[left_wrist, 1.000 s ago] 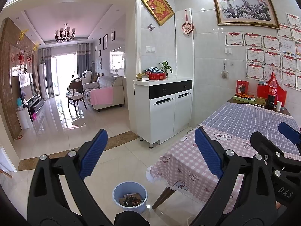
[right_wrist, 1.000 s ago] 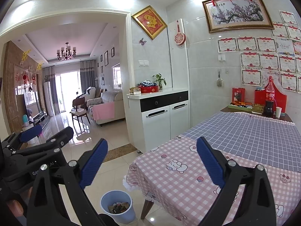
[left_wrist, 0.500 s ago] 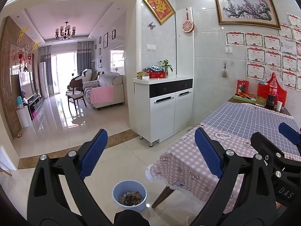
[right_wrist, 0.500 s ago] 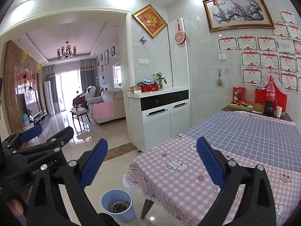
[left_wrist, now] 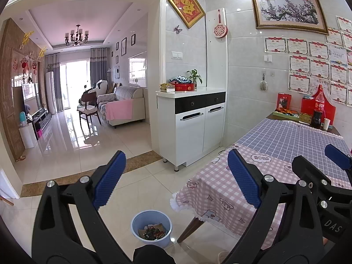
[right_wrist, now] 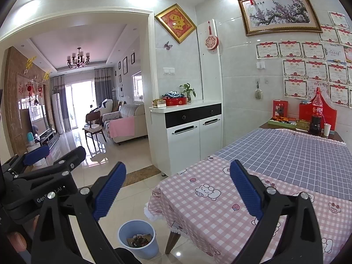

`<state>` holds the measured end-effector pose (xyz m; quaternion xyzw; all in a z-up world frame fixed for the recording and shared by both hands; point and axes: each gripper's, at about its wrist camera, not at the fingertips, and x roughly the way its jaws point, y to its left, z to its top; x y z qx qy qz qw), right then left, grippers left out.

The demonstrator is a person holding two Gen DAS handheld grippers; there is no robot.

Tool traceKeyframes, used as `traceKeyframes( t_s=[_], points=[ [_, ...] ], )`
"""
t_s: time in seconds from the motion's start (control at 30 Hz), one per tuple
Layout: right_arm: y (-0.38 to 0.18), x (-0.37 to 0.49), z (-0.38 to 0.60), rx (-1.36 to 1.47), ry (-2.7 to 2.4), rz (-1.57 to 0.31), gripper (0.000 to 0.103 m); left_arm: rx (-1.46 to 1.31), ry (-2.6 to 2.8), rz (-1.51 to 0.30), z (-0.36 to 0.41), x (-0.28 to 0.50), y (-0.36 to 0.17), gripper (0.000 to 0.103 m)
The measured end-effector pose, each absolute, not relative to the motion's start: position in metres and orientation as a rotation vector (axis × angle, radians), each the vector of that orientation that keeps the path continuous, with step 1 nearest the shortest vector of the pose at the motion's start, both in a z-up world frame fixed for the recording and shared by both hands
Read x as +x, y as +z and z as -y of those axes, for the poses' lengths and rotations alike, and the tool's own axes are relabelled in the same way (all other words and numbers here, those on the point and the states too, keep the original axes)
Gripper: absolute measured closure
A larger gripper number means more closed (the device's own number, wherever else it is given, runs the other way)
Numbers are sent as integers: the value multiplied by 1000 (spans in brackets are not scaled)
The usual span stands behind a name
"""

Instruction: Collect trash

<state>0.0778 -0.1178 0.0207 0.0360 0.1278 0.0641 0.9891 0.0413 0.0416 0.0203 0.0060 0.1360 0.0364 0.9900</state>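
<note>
Trash [left_wrist: 153, 232] sits in the bottom of a pale blue bin [left_wrist: 151, 214] on the tiled floor [left_wrist: 140, 182], near the corner of the table and just beside its wooden leg [left_wrist: 191, 228]. Contents are dark scraps with what may be a bit of brown card; too small to make out more. The same bin [right_wrist: 139, 238] shows low in the right wrist view, again by the table leg.

Left gripper [left_wrist: 176, 180]: blue pads [left_wrist: 109, 179] wide apart, nothing between them, held above the floor and the bin. Right gripper [right_wrist: 178, 188]: jaws likewise spread, empty, poised over the table's near edge. Each gripper shows at the edge of the other's view, the two side by side.

Table carries a pink checked cloth [right_wrist: 209, 200] with cartoon figures at the near end and a grey-blue grid cloth [right_wrist: 292, 154] beyond it. At the far end, against the wall: a cola bottle [right_wrist: 316, 115], a white cup [right_wrist: 327, 129], red boxes [right_wrist: 280, 109].

White cabinet [left_wrist: 193, 123] stands beside the doorway, a small plant [left_wrist: 194, 77] and red tin [left_wrist: 184, 86] on top. Living room beyond the arch: sofa with pink throw [left_wrist: 120, 109], wooden chair [left_wrist: 88, 107], chandelier [left_wrist: 76, 37].
</note>
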Motion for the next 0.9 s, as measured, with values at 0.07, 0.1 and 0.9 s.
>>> traceKeyframes(
  t_s=[0.07,0.1,0.9],
  points=[
    [21,78,118,72,130,-256,9,13,74,-272,-41,41,20,11],
    [20,78,118,71,131,-256,9,13,75,-272,-41,41,20,11],
    [16,91,122,74,153,-278,9,11,83,-283,-45,41,12,11]
  ],
)
